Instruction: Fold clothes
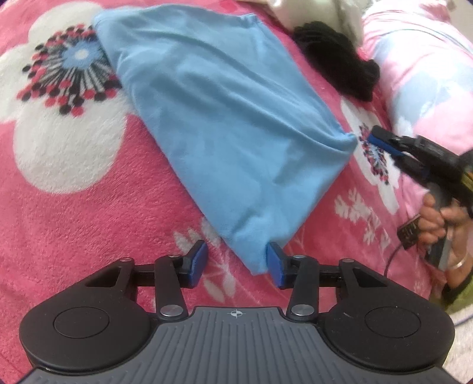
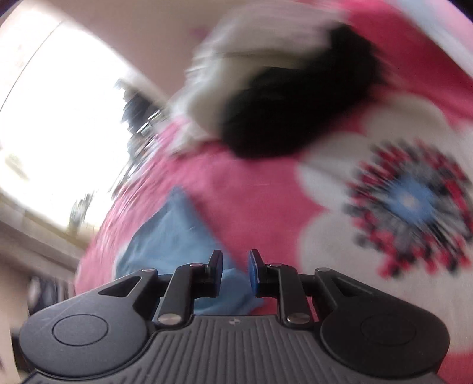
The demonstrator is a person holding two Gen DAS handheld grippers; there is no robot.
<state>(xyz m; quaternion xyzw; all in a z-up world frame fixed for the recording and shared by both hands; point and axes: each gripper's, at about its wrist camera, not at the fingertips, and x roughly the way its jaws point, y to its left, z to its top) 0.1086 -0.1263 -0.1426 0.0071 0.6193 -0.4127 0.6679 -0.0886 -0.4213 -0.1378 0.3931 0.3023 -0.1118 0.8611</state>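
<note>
A light blue garment [image 1: 224, 118] lies folded and flat on a pink flowered blanket [image 1: 74, 224]. My left gripper [image 1: 236, 261] is open at its near corner; the cloth tip lies against the right finger [image 1: 275, 263], not pinched. My right gripper [image 1: 381, 144] shows in the left wrist view just off the garment's right corner, apart from the cloth. In the blurred right wrist view the right gripper [image 2: 235, 270] is open with a narrow gap, and the blue garment [image 2: 168, 236] lies below and to its left.
A black garment [image 1: 337, 59] lies crumpled on the blanket beyond the blue one; it also shows in the right wrist view [image 2: 295, 103]. White cloth [image 1: 307, 11] lies behind it. A pale pink and blue quilt [image 1: 422, 73] is bunched at the right. A bright window [image 2: 59, 118] is at the left.
</note>
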